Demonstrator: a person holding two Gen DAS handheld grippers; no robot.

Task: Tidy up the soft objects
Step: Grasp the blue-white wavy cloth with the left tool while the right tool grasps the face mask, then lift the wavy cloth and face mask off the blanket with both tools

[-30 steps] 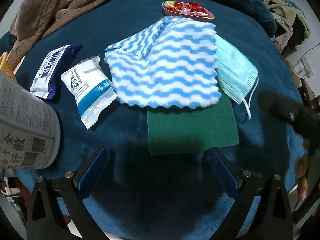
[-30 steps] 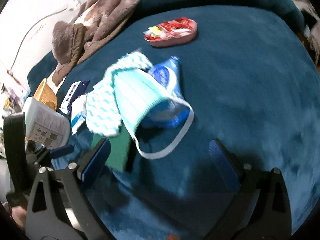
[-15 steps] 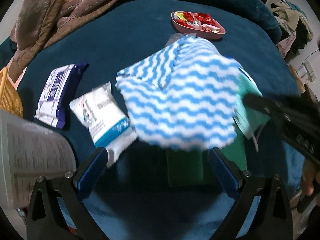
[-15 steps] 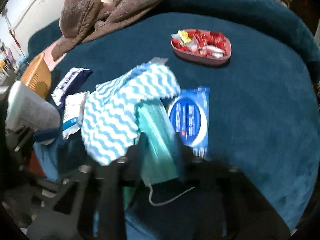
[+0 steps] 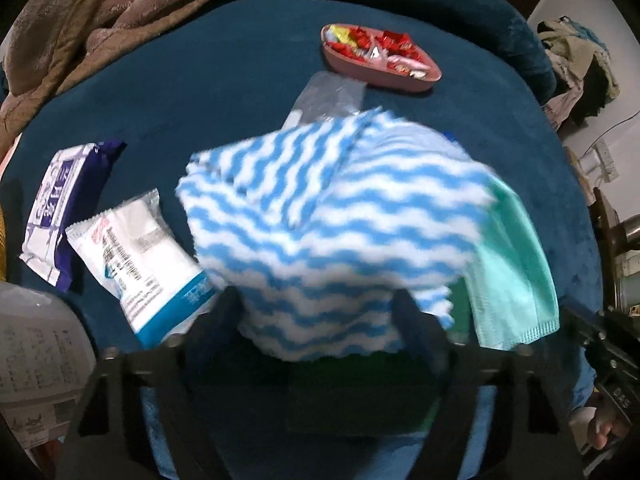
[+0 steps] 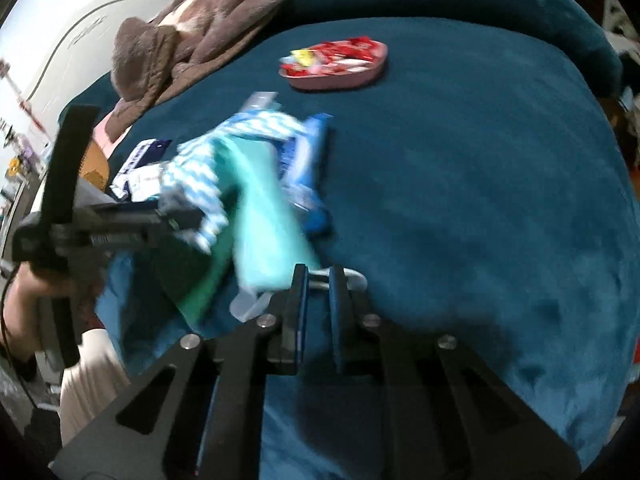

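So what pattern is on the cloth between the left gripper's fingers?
Blue and white wavy stripes on the cloth; clearest in the left wrist view.

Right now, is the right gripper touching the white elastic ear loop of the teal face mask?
Touching. The right wrist view shows the right gripper with its jaws closing on the ear loop, pinched between the pads.

Place: a home, probably a living room or bedroom
Seat: a plush teal sofa or bed [image 5: 224, 80] carries the things
Throw: a brown fleece blanket [image 5: 100, 12] lies crumpled at its back
Snacks: a pink dish of wrapped sweets [image 5: 380, 60]
Clutter: clothes heaped [image 5: 576, 60] by a white wall
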